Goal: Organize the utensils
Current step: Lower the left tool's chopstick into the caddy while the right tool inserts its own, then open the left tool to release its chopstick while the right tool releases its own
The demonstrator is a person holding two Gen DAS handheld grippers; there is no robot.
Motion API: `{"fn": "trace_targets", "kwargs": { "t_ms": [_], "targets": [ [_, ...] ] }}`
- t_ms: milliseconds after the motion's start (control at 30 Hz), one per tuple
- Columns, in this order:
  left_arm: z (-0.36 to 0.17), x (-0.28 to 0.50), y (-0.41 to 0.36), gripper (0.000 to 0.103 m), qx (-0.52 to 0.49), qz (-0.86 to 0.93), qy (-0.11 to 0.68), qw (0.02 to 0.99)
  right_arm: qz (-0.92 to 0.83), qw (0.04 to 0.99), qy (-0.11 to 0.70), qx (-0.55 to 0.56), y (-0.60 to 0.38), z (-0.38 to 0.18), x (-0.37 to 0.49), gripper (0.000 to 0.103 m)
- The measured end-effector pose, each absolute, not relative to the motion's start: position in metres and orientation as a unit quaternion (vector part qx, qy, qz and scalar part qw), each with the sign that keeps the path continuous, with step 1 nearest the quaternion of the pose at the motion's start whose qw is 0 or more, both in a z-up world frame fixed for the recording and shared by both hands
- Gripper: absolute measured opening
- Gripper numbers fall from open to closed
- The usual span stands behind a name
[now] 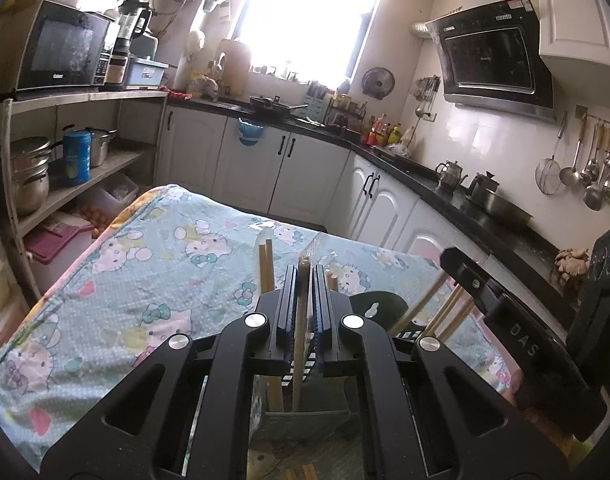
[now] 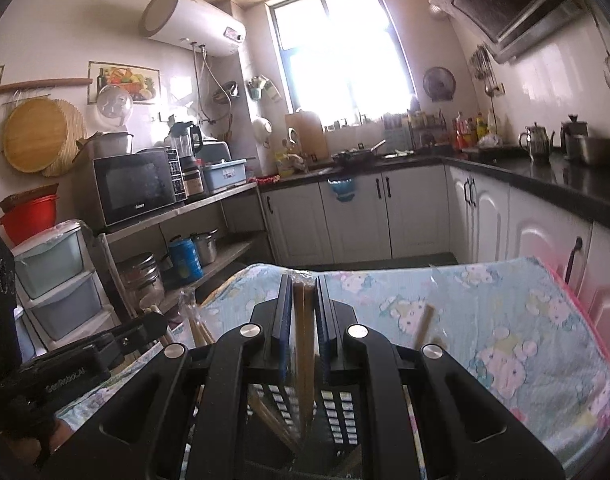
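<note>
The left gripper (image 1: 304, 276) is clamping a single wooden chopstick (image 1: 301, 320) upright, and the right gripper (image 2: 304, 292) is pinching a chopstick pair (image 2: 304, 340), both over the slotted black utensil holder (image 2: 337, 412). Each should be sinking straight, tips aimed into a compartment, before letting go. Beyond, the cartoon-print tablecloth (image 1: 145, 264) is lying flat.

The left gripper (image 1: 304, 280) is seen as matt black plastic with ridged blue pads and bright metal pivot caps, and a smooth pale wooden chopstick (image 1: 301, 332) is clamped in it. A pair of darker, matt wooden chopsticks (image 2: 304, 344) is pinched by the right gripper (image 2: 304, 300), of the same make. The table (image 1: 117, 280) is covered with soft, matt printed cloth, while a perforated black plastic holder (image 2: 337, 412) is seen below.
</note>
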State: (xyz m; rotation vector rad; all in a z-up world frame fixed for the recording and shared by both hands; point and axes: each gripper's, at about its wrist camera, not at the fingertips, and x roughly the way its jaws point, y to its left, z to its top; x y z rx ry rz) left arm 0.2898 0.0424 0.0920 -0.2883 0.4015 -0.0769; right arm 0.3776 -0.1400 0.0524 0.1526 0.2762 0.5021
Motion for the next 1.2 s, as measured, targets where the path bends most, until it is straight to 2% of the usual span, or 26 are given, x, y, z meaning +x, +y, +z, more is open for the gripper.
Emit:
{"fn": "trace_targets", "kwargs": {
  "t_ms": [267, 433, 533, 767, 900, 1100, 1200],
  "targets": [
    [0.092, 0.286, 0.043, 0.002, -0.142, -0.035, 0.201, 0.969, 0.249, 0.952, 0.16, 0.079, -0.151, 0.045, 0.367, 0.012],
    [0.091, 0.283, 0.045, 0.006, -0.145, -0.034, 0.208, 0.967, 0.251, 0.947, 0.183, 0.083, -0.154, 0.041, 0.363, 0.022],
    [0.089, 0.282, 0.047, 0.011, -0.148, -0.031, 0.214, 0.965, 0.251, 0.945, 0.191, 0.083, -0.155, 0.039, 0.361, 0.026],
    [0.084, 0.276, 0.051, 0.032, -0.155, -0.025, 0.231, 0.96, 0.254, 0.941, 0.206, 0.082, -0.157, 0.036, 0.354, 0.037],
    [0.083, 0.271, 0.051, 0.045, -0.158, -0.025, 0.241, 0.957, 0.255, 0.94, 0.214, 0.077, -0.157, 0.034, 0.349, 0.038],
    [0.081, 0.262, 0.051, 0.055, -0.157, -0.027, 0.249, 0.955, 0.256, 0.937, 0.226, 0.072, -0.158, 0.032, 0.343, 0.039],
    [0.079, 0.257, 0.052, 0.059, -0.156, -0.025, 0.254, 0.954, 0.256, 0.937, 0.23, 0.068, -0.158, 0.031, 0.338, 0.045]
  ]
}}
